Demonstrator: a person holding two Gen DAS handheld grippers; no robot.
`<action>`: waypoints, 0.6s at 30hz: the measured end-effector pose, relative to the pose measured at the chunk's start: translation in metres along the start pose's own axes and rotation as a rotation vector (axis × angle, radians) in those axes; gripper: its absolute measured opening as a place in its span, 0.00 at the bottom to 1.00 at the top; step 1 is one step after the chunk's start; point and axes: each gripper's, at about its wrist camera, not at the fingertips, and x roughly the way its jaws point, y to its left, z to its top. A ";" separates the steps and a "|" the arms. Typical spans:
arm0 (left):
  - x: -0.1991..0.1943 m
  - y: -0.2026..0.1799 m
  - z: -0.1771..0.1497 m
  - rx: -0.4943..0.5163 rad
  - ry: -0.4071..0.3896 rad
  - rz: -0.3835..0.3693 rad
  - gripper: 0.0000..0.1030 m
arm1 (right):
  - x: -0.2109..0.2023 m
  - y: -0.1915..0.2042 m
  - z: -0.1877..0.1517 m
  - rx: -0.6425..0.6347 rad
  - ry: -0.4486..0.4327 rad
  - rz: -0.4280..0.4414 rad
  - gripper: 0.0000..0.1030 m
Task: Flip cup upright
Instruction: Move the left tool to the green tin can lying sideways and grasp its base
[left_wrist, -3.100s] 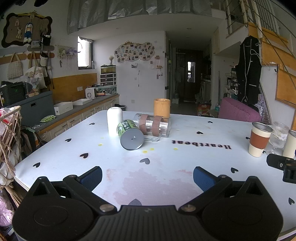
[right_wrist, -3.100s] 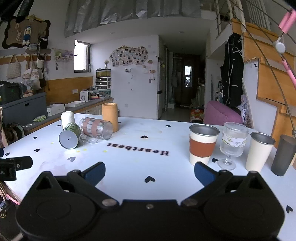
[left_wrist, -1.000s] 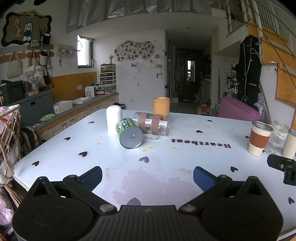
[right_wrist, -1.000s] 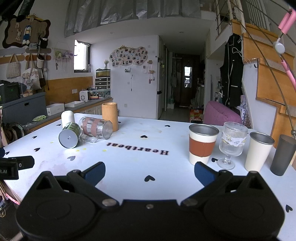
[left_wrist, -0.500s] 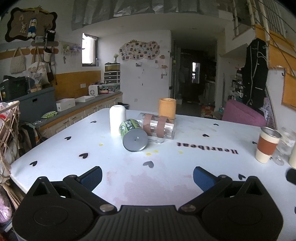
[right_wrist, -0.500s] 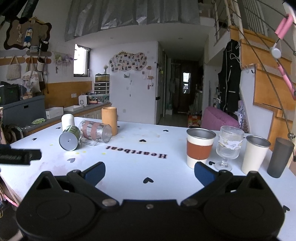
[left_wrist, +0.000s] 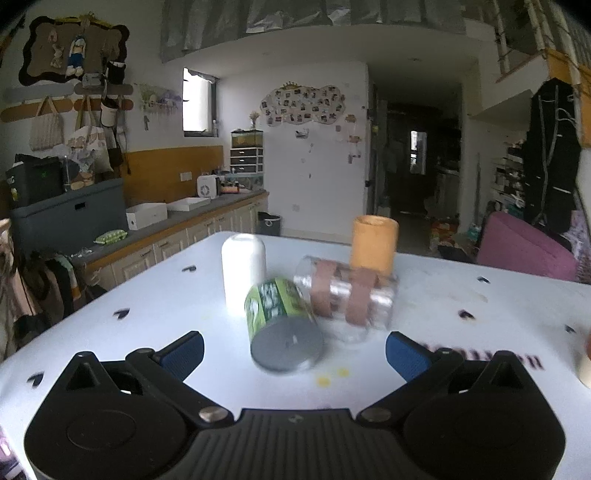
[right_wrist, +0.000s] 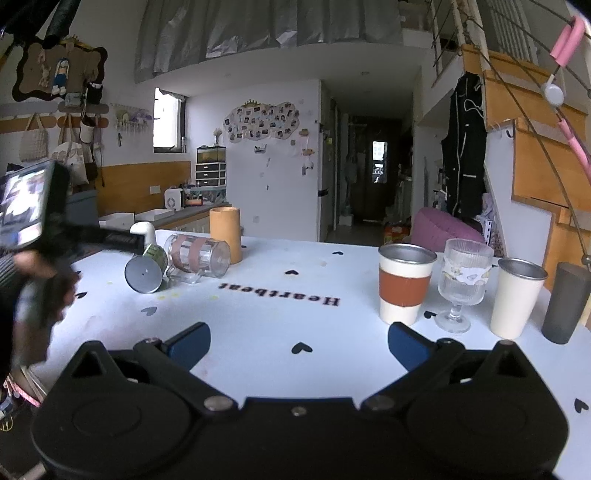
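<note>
A green-labelled cup (left_wrist: 282, 325) lies on its side on the white table (left_wrist: 461, 306), its grey base facing me. It also shows in the right wrist view (right_wrist: 147, 266). A clear glass mug with brown bands (left_wrist: 347, 300) lies on its side just behind it, also seen in the right wrist view (right_wrist: 197, 256). My left gripper (left_wrist: 295, 350) is open, its blue pads on either side of the green cup and a little short of it. My right gripper (right_wrist: 299, 341) is open and empty over the table's near middle.
A white cup (left_wrist: 243, 271) stands upside down and an orange cup (left_wrist: 373, 242) stands behind the fallen ones. At the right stand a brown-banded cup (right_wrist: 405, 282), a stemmed glass (right_wrist: 461, 284), a cream cup (right_wrist: 517, 297) and a grey cup (right_wrist: 565, 302).
My left gripper has moved forward towards the fallen green cup, which now looms large between its open pads. It now shows at the left of the right wrist view. The right gripper barely moved.
</note>
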 end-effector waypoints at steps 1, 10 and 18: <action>0.008 0.000 0.004 -0.007 -0.005 0.003 1.00 | 0.000 0.000 -0.001 -0.003 -0.001 0.000 1.00; 0.093 0.001 0.021 -0.040 0.131 0.063 0.95 | 0.004 -0.007 -0.009 -0.002 0.021 -0.003 1.00; 0.114 0.016 0.015 -0.092 0.220 0.052 0.70 | 0.007 -0.018 -0.014 0.017 0.045 -0.022 1.00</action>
